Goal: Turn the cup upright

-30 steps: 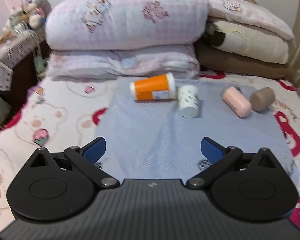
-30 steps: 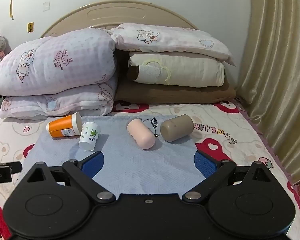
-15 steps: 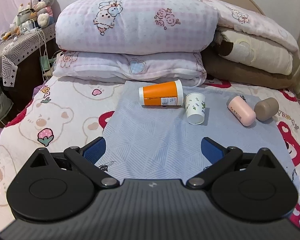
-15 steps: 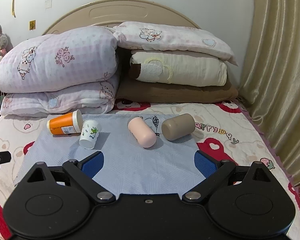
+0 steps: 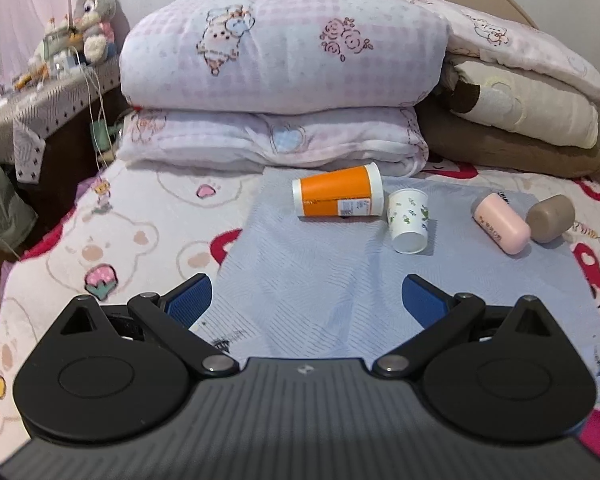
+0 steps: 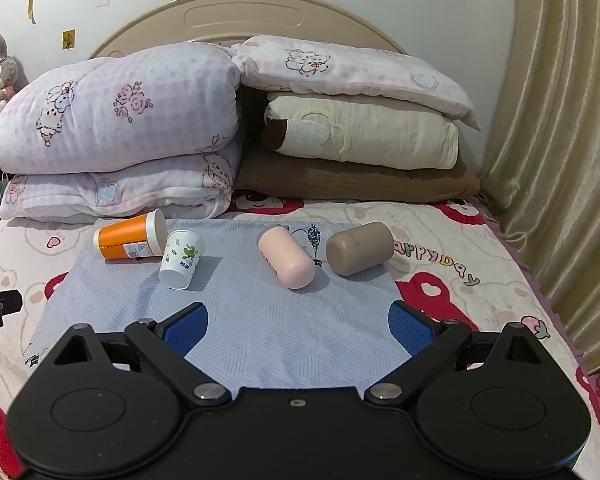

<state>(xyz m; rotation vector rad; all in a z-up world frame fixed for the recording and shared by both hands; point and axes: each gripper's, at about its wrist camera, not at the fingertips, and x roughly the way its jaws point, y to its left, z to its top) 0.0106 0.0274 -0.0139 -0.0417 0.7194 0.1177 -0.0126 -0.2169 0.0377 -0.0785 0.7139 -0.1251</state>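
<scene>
Several cups lie on a pale blue mat [image 5: 312,280] [image 6: 260,320] on the bed. An orange cup [image 5: 336,196] [image 6: 130,238] lies on its side at the far left. A small white cup with green leaves [image 5: 408,220] [image 6: 181,259] lies tipped beside it. A pink cup [image 5: 502,222] [image 6: 286,256] and a brown cup [image 5: 550,218] [image 6: 360,248] lie on their sides to the right. My left gripper [image 5: 306,300] and my right gripper [image 6: 298,322] are both open and empty, well short of the cups.
Folded quilts and pillows [image 5: 280,76] [image 6: 360,132] are stacked behind the mat against the headboard. A bedside table with a plush rabbit [image 5: 92,32] stands at the far left. A curtain [image 6: 560,160] hangs along the bed's right side.
The left gripper has drawn back and tilted up, so the cups look farther away. The right gripper has moved slightly closer. The cups have not moved.
</scene>
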